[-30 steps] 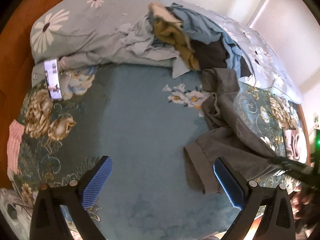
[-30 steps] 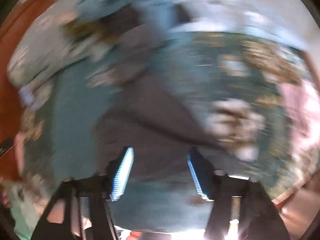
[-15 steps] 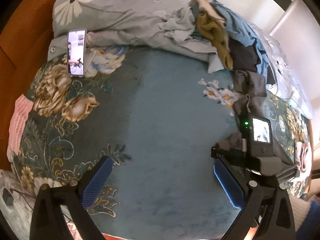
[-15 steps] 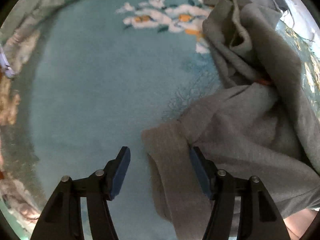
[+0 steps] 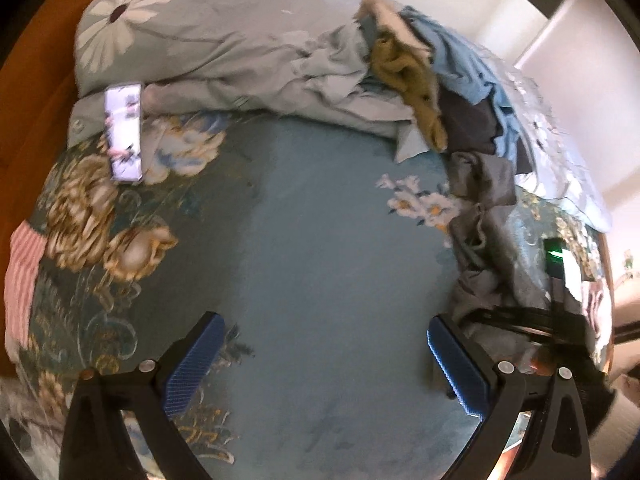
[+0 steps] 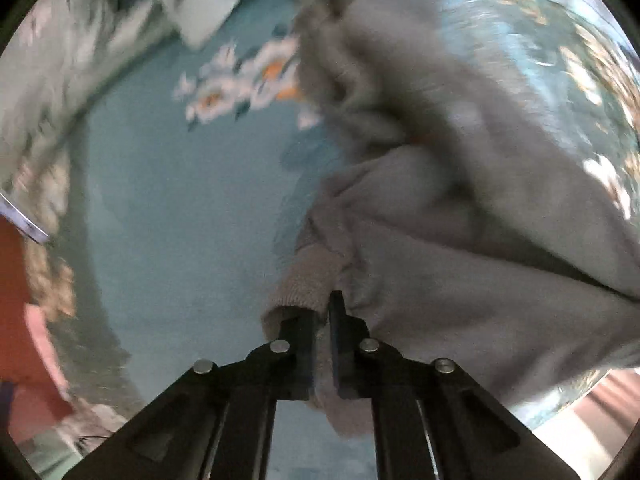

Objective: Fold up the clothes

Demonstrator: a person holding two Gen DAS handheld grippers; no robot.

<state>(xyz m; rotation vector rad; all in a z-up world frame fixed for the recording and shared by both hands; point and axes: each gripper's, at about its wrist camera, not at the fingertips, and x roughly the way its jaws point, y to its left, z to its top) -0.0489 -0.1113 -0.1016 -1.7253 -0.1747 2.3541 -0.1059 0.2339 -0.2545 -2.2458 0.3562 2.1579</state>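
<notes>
Grey garment (image 6: 460,240) lies crumpled on the bed (image 5: 320,280), toward the right edge of the teal blanket, trailing up toward the unsorted clothes pile (image 5: 432,92) at the quilt. Its ribbed cuff (image 6: 304,280) points to the open middle of the blanket.

Right claw (image 6: 320,316): jaws drawn together, clamped on the cuff edge; cloth is seen pinched between the pads. Claw is aimed almost straight down at the bed. View is motion-blurred.

Left claw (image 5: 324,364): jaws wide apart, nothing between them, hovering over bare blanket just left of the garment.

Step in hand, as judged: the garment is to be pulled out and spread flat before any fold.

Notes for doing it well:
- Only a thin bite of ribbing is held; the pull should be slow and low, toward the clear middle, so the cuff is not slipped out.
- The far end lies against the pile; other pieces could be dragged along. A lift first would be prudent.
- A second corner should be taken by the left claw, so that the cloth can be tensioned.
- The phone (image 5: 123,132) at the far left should be kept clear.
</notes>
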